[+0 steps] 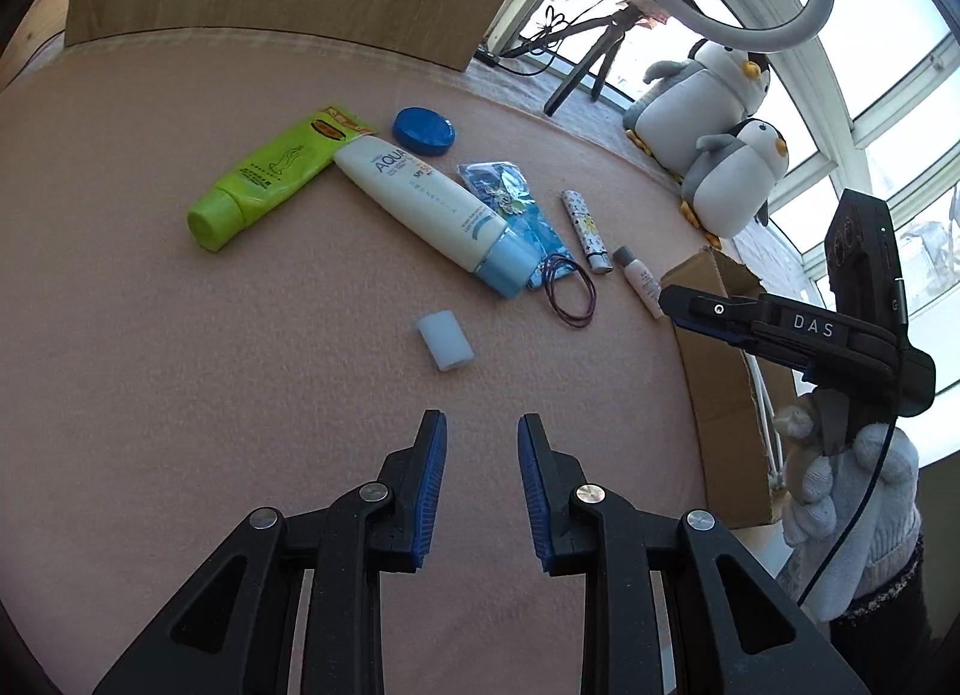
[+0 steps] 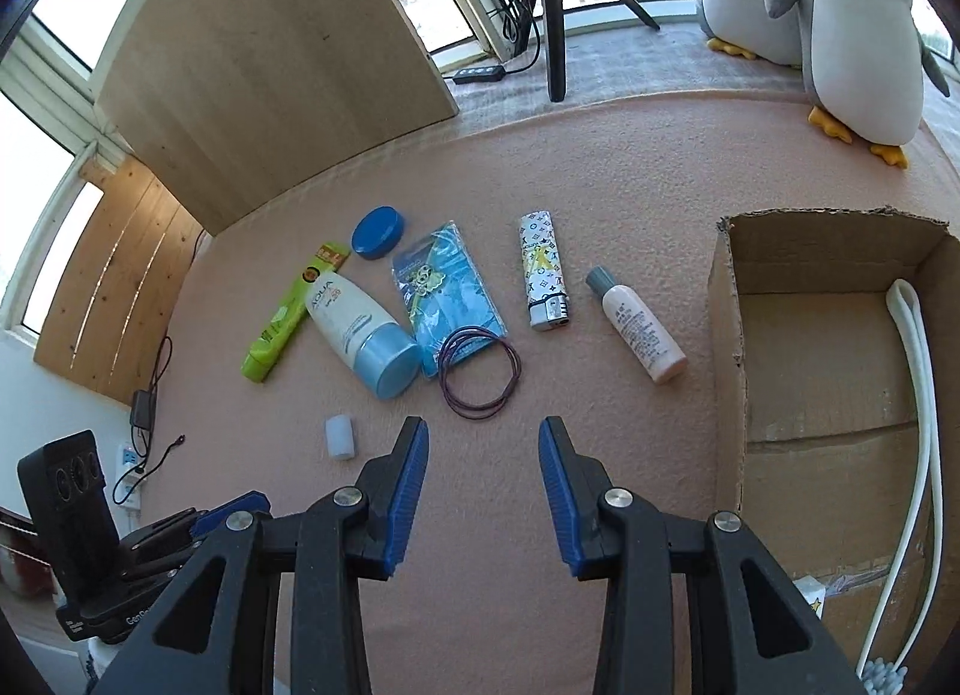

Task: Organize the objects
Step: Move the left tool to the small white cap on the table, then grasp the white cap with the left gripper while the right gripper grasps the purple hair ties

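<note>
Pink felt covered the bench, with the items spread across its middle. From the left, in the right wrist view: green tube, then the white Aqua bottle with its pale blue cap, touching the tube. Behind them lay a blue lid. A small white cap sat alone nearer the claws. Next came a blue packet, with purple hair ties overlapping its near corner. Right of that lay a patterned lighter, then a small pink bottle. An open cardboard box stood at far right, holding a white cable.

Left claw: jaws narrowly apart, nothing between them, above bare felt. Right claw: jaws slightly wider, also empty, just short of the hair ties.
</note>
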The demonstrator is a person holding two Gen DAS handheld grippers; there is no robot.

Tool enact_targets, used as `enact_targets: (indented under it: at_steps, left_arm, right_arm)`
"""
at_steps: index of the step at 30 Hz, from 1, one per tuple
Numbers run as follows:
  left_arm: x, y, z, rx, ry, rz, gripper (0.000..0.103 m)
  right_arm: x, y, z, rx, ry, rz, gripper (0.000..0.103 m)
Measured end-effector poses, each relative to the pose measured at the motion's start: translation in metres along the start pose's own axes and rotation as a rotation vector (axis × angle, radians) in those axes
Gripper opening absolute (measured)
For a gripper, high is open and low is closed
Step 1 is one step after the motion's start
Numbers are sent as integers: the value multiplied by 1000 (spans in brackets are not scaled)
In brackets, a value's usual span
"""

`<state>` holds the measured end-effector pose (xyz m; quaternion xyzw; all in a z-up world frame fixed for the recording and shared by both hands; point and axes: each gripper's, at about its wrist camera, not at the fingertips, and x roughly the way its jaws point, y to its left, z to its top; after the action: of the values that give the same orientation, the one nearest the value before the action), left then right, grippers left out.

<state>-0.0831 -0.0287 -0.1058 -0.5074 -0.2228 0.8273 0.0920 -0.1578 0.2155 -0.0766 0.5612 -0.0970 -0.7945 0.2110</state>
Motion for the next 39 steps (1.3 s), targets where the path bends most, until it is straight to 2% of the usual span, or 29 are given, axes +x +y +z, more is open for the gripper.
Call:
enact_targets:
  at_steps: [3, 11, 14, 18, 20, 22, 25, 28, 33, 34, 36, 39]
  left_arm:
    - [-3, 6, -1, -8, -2, 3, 26]
    - [3, 11, 1, -21, 5, 10, 26]
    - [7, 11, 3, -18, 10, 16, 26]
    - [20, 4, 8, 20, 24, 48, 30]
    - [27, -2, 11, 48, 30, 58, 35]
    - [35, -10, 14, 79, 36, 73, 36]
    - [48, -17, 17, 88, 55, 85, 46]
    - [59, -23, 21, 99, 60, 103, 48]
    - [78, -29, 26, 129, 74, 148, 47]
    - [81, -29, 26, 135, 75, 156, 47]
    - [83, -30, 26, 152, 58, 160, 46]
    - [83, -26, 27, 150, 37, 177, 30]
  right_arm:
    - [25, 5, 9, -15, 39, -51, 35]
    - [68, 23, 20, -98, 62, -219, 34]
    - [82, 28, 21, -131, 77, -257, 34]
    - [91, 34, 23, -188, 74, -321, 29]
    - [91, 34, 22, -197, 75, -326, 27]
    - [89, 32, 22, -197, 76, -328, 21]
    - [80, 28, 21, -178, 63, -274, 21]
    - [78, 29, 23, -209, 67, -269, 22]
    - [90, 32, 24, -242, 91, -287, 22]
    - [90, 32, 24, -250, 74, -290, 22]
    - [92, 34, 24, -261, 81, -300, 21]
    - [91, 33, 23, -264, 77, -300, 17]
